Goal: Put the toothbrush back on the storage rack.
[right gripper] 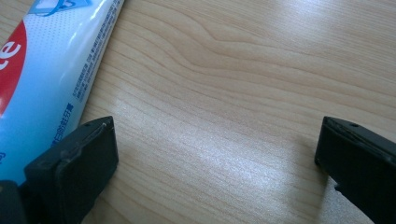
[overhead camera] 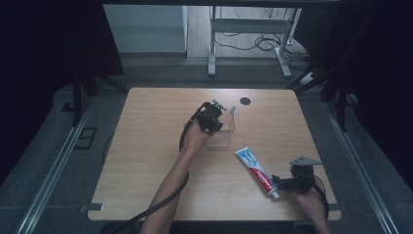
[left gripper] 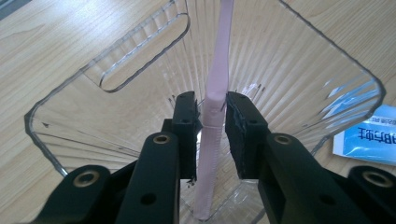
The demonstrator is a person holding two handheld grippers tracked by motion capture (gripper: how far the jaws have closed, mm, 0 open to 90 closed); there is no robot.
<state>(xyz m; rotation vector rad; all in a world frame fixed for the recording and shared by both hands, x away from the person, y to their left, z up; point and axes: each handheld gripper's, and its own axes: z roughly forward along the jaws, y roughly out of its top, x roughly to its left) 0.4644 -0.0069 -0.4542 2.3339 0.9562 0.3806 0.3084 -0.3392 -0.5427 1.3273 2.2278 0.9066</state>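
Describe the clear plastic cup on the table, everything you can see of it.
The clear plastic cup is see-through, squarish with rounded corners, its walls ribbed with fine upright lines, and one wall has a slot-shaped cutout. It stands upright near the middle of the wooden table. A pale pink toothbrush stands inside it, leaning past the rim. The left gripper reaches into it, its jaws close on either side of the toothbrush handle. A toothpaste tube lies apart, nearer the person.

I take this for a lab recording bay: my wooden table [overhead camera: 146, 146] sits between dark curtains [overhead camera: 48, 44], floor rails [overhead camera: 53, 165], loose cables [overhead camera: 253, 43] and a metal desk frame [overhead camera: 248, 24] behind
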